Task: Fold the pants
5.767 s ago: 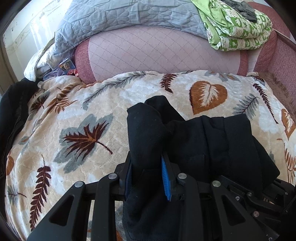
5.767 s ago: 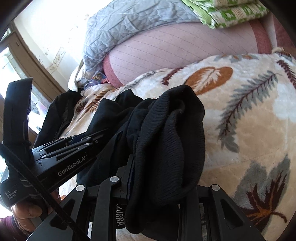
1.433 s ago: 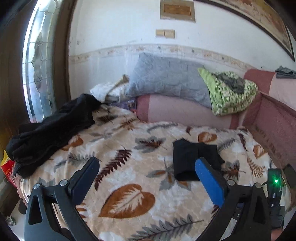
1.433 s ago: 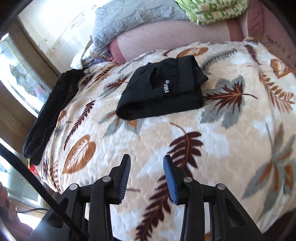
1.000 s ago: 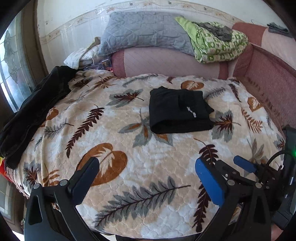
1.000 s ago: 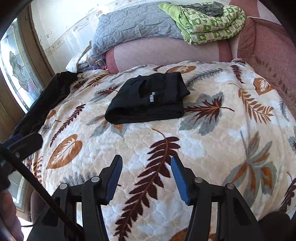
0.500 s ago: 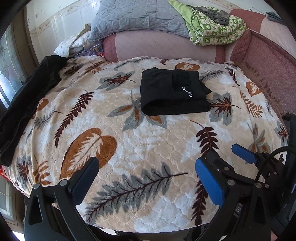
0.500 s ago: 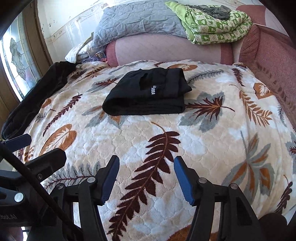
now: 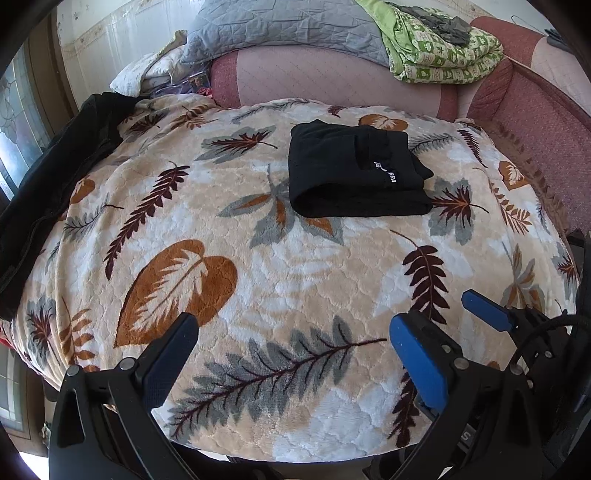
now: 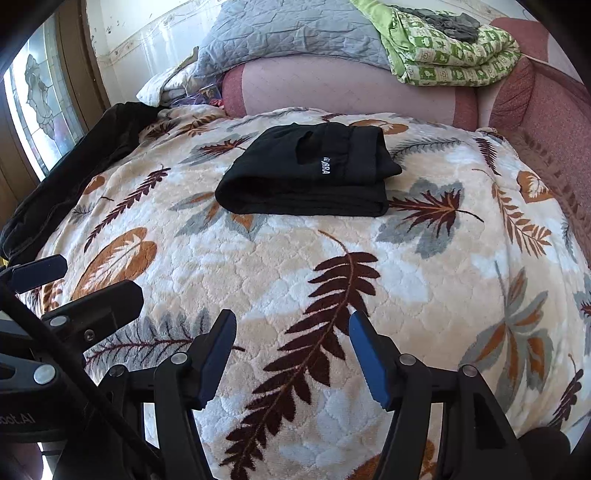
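Note:
The black pants [image 9: 351,173] lie folded into a compact rectangle on the leaf-patterned blanket [image 9: 295,280], toward its far side, with white lettering on top. They also show in the right wrist view [image 10: 310,175]. My left gripper [image 9: 291,343] is open and empty, held over the blanket's near edge, well short of the pants. My right gripper [image 10: 290,341] is open and empty, beside the left one, also over the near part of the blanket. The right gripper's fingers [image 9: 484,308] show at the right of the left wrist view.
A dark garment [image 9: 48,177] lies along the bed's left edge. A pink bolster [image 9: 332,81] runs across the back, with a grey quilted pillow [image 9: 280,26] and a green patterned blanket [image 9: 443,51] on it. A pink padded side wall [image 9: 535,122] stands at the right.
Both grippers let go of the pants, which now lie folded on the blanket, and pulled back toward the bed's near edge. Over the last second both drew back a little further.

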Demonstrator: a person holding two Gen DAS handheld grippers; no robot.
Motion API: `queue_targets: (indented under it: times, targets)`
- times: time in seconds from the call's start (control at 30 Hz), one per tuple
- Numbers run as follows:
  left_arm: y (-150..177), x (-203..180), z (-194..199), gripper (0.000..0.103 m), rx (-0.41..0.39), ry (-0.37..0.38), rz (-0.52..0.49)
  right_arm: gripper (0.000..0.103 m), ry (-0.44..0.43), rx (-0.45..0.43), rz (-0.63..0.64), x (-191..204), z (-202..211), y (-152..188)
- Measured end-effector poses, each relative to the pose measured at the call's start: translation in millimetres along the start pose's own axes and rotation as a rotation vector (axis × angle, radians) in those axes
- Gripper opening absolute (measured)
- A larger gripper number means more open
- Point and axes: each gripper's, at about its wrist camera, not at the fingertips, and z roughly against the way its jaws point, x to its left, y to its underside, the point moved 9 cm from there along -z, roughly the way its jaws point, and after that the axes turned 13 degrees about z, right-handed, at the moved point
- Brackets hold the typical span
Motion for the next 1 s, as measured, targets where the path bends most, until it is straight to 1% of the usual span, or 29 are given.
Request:
queue_targets:
  times: [0.6,0.8,1.0]
  targets:
    - [9,-6,-22,0.103,0.058,-0.008,-0.020,0.071,-0.014,0.034,-0.031,-4,-16,9]
    - [11,-4,-30,0.103,0.077,-0.010,-0.007,0.072,-0.017,0.046,-0.041,-8,-23,12]
    - [11,-5,-35,0.103,0.086,0.007,-0.003,0.072,-0.019,0.061,-0.057,-10,-29,16]
